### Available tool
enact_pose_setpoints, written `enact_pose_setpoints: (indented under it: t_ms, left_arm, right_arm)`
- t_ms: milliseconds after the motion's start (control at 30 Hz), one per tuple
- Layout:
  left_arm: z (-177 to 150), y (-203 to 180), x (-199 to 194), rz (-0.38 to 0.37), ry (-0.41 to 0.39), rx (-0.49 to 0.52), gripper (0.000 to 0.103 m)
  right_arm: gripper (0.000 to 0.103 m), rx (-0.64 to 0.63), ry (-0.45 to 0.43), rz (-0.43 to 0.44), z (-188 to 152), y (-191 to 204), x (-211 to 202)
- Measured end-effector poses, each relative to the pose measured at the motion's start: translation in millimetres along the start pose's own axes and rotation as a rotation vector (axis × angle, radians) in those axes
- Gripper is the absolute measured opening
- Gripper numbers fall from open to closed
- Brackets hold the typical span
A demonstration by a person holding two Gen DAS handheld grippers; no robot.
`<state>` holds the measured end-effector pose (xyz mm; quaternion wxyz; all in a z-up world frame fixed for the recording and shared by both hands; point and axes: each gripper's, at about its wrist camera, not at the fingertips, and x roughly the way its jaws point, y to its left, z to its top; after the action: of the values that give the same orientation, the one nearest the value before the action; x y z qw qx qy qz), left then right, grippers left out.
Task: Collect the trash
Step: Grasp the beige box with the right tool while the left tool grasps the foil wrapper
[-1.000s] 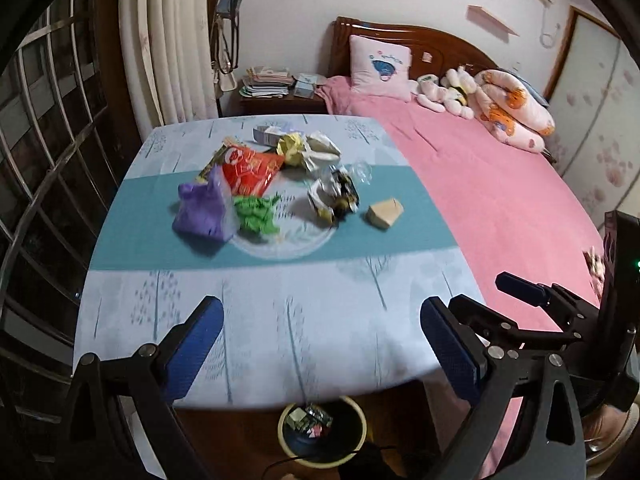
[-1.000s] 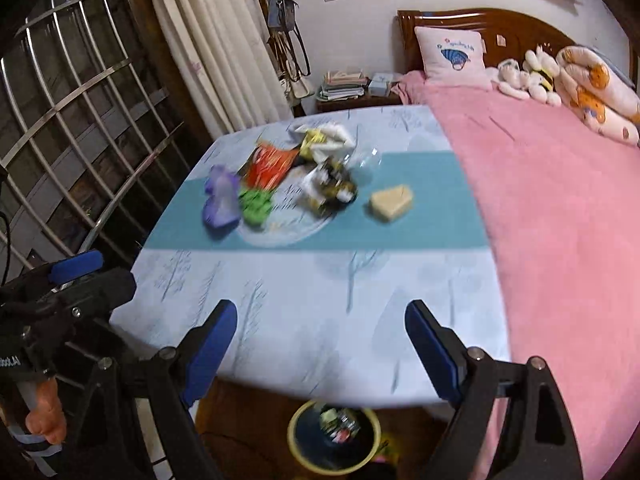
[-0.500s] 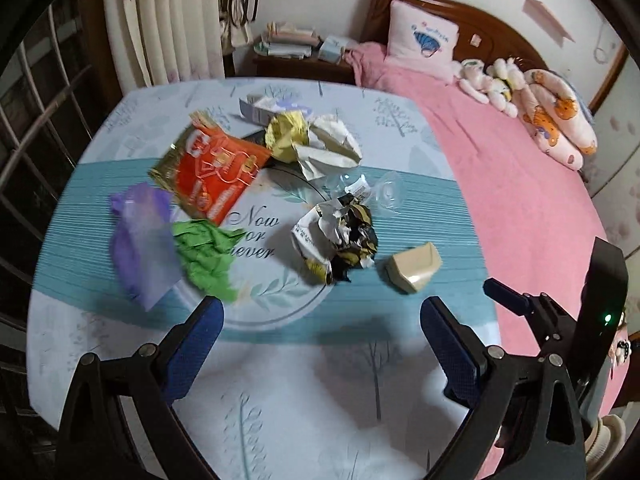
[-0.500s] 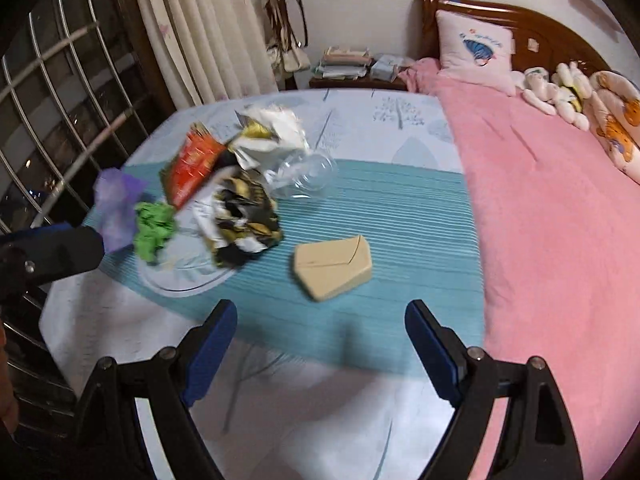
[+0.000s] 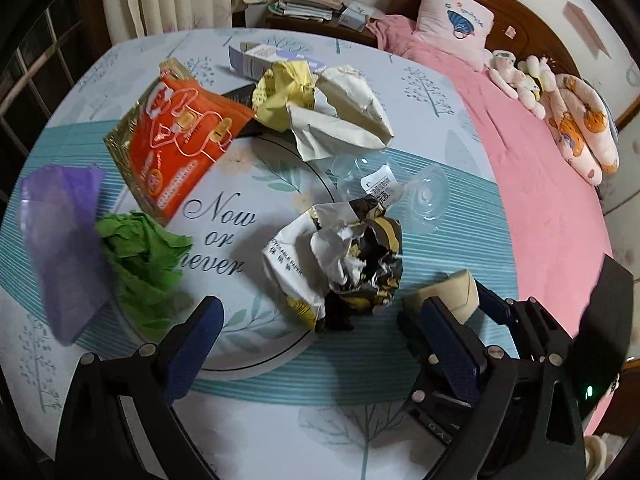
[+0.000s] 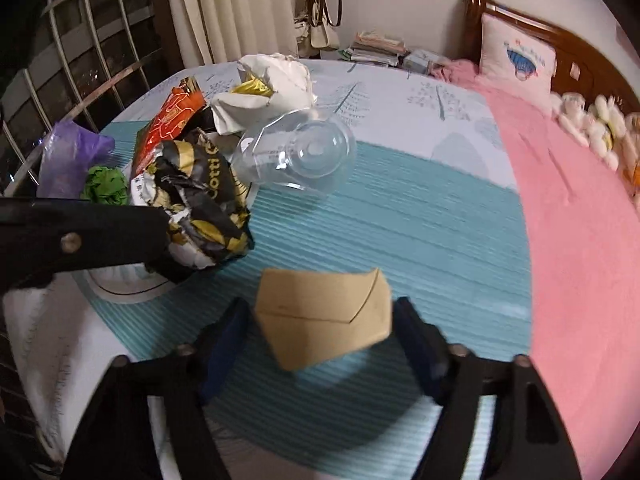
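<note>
So the trash is all piled around the middle of the table (image 5: 328,432), on the round "Now or never" print. A crumpled black, gold and white wrapper (image 5: 344,264) is parked dead centre, with a green paper wad (image 5: 140,256) and a purple bag (image 5: 60,240) to its left, an orange snack packet (image 5: 176,140) further back, and yellow and white crumpled paper (image 5: 320,108) behind that. A clear plastic cup (image 6: 304,156) is lying on its side on the teal stripe.

A tan folded carton (image 6: 324,316) is framed between the right gripper (image 6: 320,336) pads, which are set narrow around it; actual contact can't be made out through the blur. The left gripper (image 5: 320,344) is spread wide just short of the wrapper.

Bare cloth is seen on the near side, and the pink bed (image 6: 580,240) butts up against the right edge.

Compared with a second ago, both grippers have been brought in much closer and the floor bin is gone from view.
</note>
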<state>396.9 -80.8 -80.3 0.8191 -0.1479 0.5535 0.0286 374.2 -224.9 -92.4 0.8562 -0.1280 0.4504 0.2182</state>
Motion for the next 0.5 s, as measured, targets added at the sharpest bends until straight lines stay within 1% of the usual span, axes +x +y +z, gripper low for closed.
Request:
enact_pose_setpoints:
  t_ms: [167,400,467,500]
  left_arm:
    - [9,-6,16,0.003,0.016,-0.021,0.098]
    - [23,-6,41,0.019,0.041,-0.097,0.098]
    - [25,-4,45,0.027,0.036,-0.117,0.091]
    - [25,-3,47,0.017,0.036,-0.123,0.082]
  right_arm:
    - [0.062,0.006,0.002,0.012,0,-5,-1]
    - [0.062,0.039,0.004,0.023,-2,-12,-4]
    - [0.062,0.049,0.006,0.032,-2,-13,-5]
    - [0.062,0.054,0.007,0.039,-2,-14,-5]
